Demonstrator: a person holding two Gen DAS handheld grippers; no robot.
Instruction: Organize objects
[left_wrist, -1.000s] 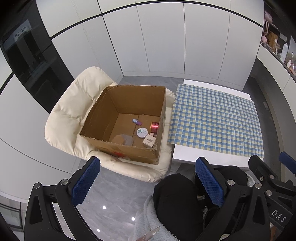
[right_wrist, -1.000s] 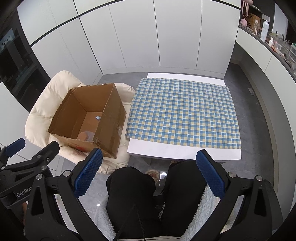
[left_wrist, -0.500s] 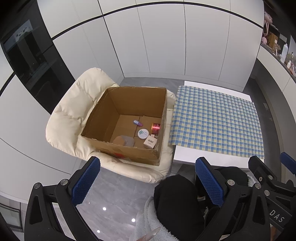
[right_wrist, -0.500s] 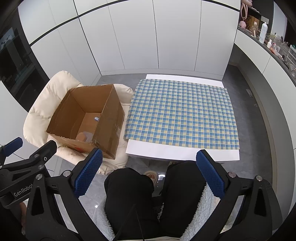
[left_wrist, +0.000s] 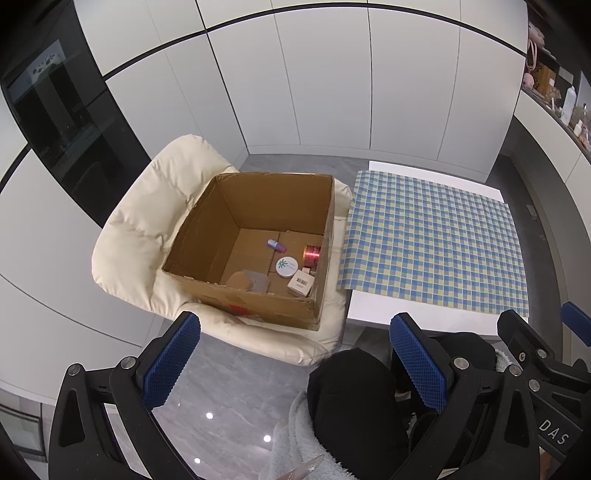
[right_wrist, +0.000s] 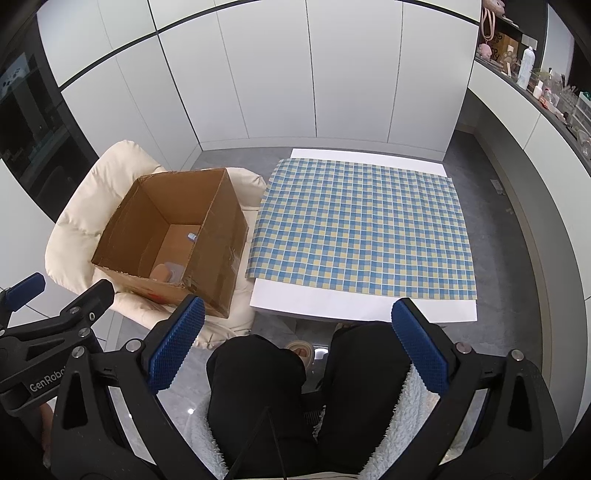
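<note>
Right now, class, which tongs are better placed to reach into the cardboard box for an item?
Probably the left tongs: both are open and empty, but the cardboard box lies straight ahead of them, contents in view. From the right tongs, it sits off left.

Matt brown corrugated cardboard box, edges rough and frayed along the near rim, with glossy tape catching light on its outer wall. Under it, a cream armchair, soft quilted upholstery with a faint sheen. Right of the box, a checked cloth in blue and yellow, slightly wrinkled, over a smooth matt white table. Inside the box: a round tin with a smooth white lid, a shiny red metallic-looking jar, a small matt carton. The floor near the box is polished grey stone, mirroring ceiling spots. Gripper pads are knurled blue rubber on matt black plastic, with bright metal screws.
</note>
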